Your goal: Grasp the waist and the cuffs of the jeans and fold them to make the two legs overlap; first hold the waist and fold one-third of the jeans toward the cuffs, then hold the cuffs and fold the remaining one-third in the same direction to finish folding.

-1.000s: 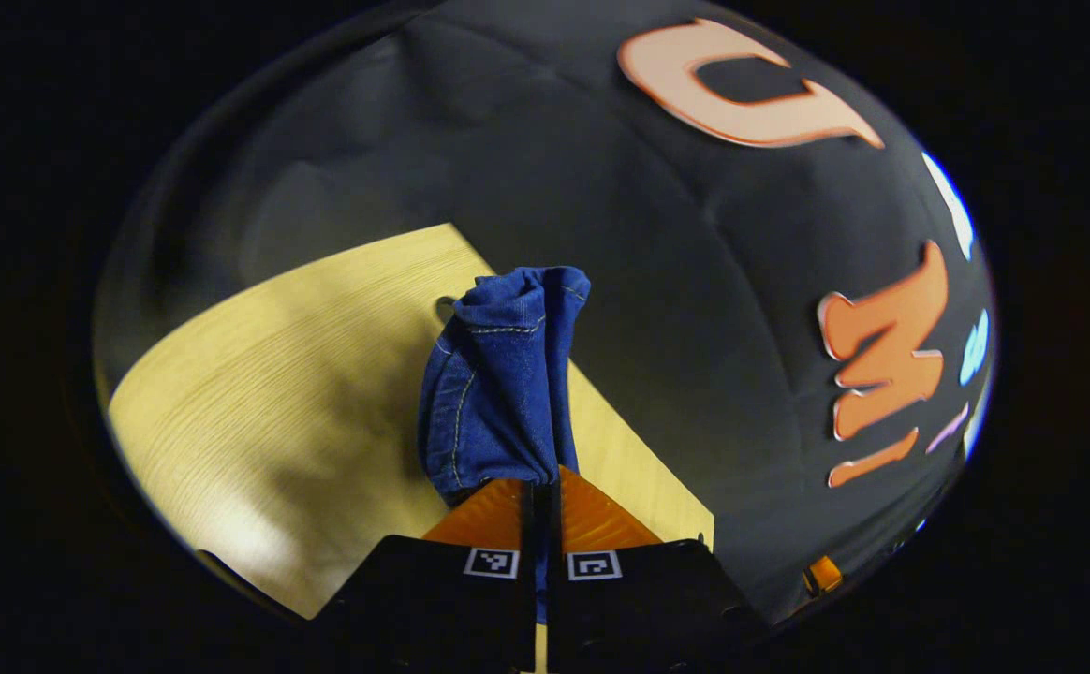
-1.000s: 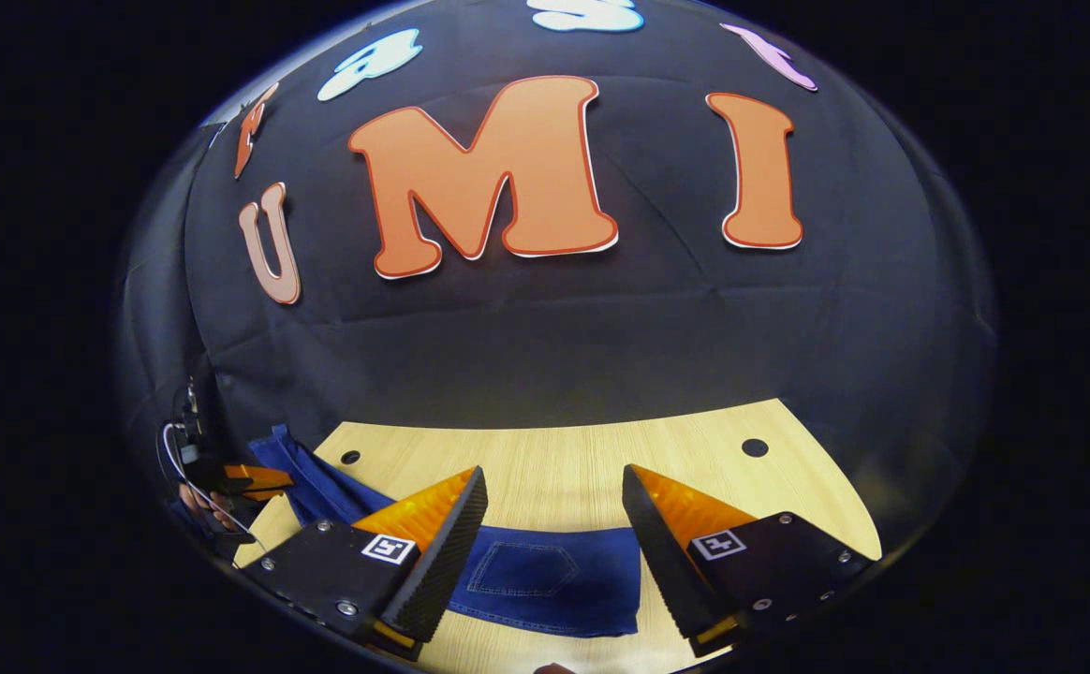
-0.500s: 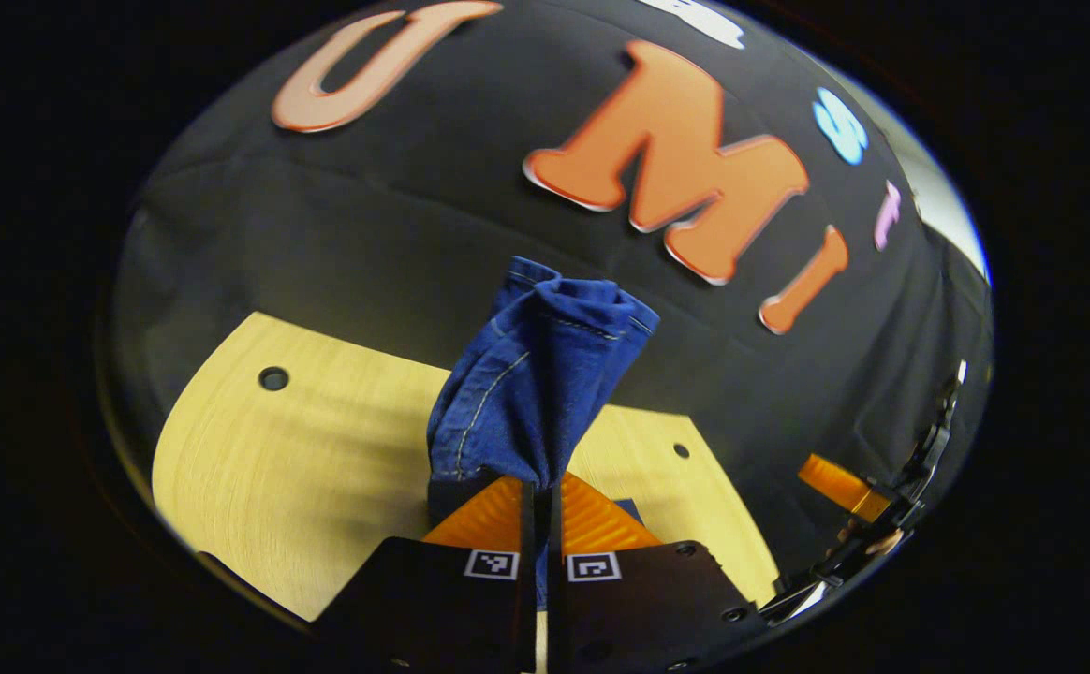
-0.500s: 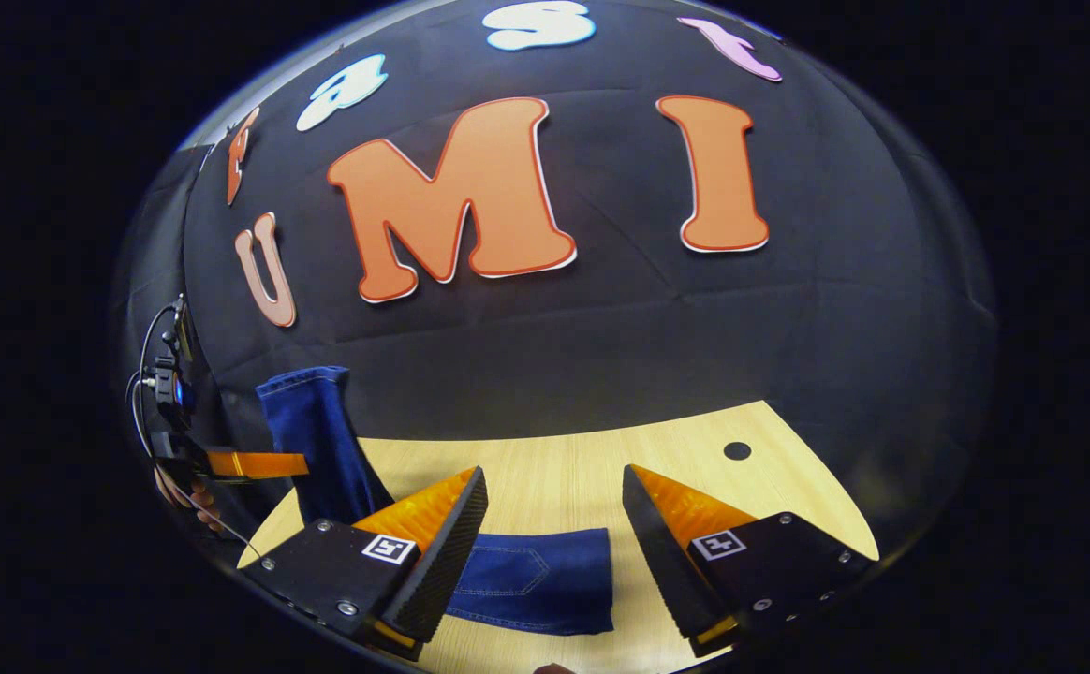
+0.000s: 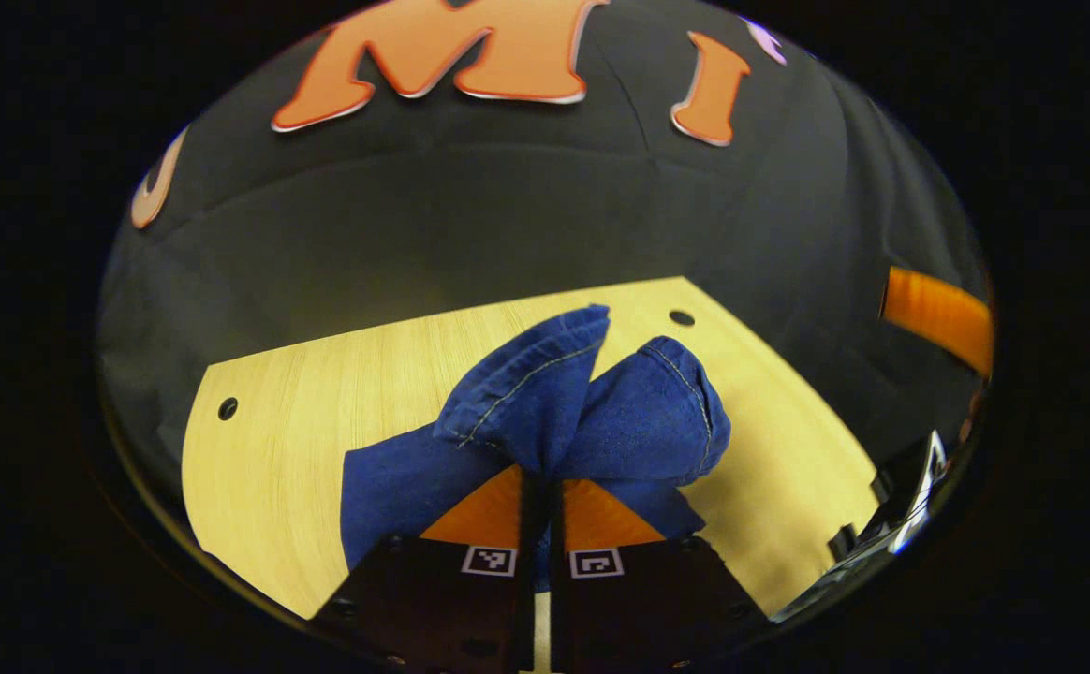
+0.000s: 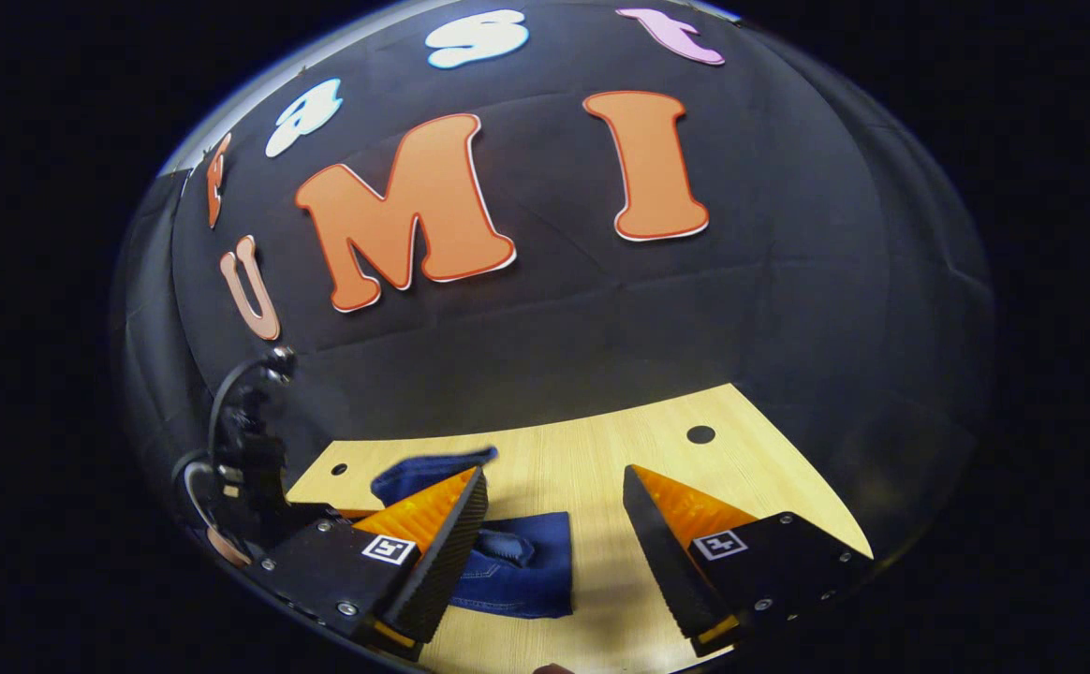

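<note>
left gripper (image 5: 539, 487) is clamping the jeans cuffs (image 5: 592, 402), bunched just ahead of its tips, over the folded jeans (image 6: 517, 562) lying on the bench (image 6: 601, 449). right gripper (image 6: 554, 524) is hovering w/ fingers apart above the fold, holding nothing; left is nearer.

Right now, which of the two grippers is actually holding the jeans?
The left gripper: its fingers are shut on a bunched end of the jeans. The right gripper hangs open above the table, gripping nothing.
</note>
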A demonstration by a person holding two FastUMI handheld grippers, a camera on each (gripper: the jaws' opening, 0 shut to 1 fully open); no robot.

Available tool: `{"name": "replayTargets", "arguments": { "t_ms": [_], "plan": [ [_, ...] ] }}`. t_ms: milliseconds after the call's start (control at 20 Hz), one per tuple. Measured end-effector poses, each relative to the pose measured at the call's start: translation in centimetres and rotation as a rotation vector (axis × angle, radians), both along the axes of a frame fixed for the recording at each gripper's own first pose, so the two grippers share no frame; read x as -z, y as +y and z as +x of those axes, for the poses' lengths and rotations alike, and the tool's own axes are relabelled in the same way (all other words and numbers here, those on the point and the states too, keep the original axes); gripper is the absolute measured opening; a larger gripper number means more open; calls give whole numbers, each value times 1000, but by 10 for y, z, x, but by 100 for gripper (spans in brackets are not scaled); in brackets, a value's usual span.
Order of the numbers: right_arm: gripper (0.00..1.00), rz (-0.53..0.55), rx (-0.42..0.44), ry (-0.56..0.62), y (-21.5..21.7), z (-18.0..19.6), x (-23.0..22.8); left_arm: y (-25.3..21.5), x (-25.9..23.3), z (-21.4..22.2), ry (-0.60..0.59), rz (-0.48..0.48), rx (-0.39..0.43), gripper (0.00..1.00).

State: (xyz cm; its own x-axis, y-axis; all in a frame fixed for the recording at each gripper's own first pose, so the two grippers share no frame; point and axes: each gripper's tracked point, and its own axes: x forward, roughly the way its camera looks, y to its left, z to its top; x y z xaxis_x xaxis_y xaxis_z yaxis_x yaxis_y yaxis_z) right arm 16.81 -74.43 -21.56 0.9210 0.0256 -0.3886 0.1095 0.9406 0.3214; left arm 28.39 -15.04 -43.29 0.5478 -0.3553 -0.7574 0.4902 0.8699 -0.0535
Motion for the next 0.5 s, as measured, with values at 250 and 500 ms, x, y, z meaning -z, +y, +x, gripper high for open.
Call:
{"name": "replayTargets", "arguments": {
  "t_ms": [250,500],
  "plan": [
    [94,2,3,3,-19,1,6,-17,-14,-44,3,-44,76,37],
    [95,26,-37,-15,-10,14,1,-12,-81,-49,-129,-143,88,91]
  ]
}}
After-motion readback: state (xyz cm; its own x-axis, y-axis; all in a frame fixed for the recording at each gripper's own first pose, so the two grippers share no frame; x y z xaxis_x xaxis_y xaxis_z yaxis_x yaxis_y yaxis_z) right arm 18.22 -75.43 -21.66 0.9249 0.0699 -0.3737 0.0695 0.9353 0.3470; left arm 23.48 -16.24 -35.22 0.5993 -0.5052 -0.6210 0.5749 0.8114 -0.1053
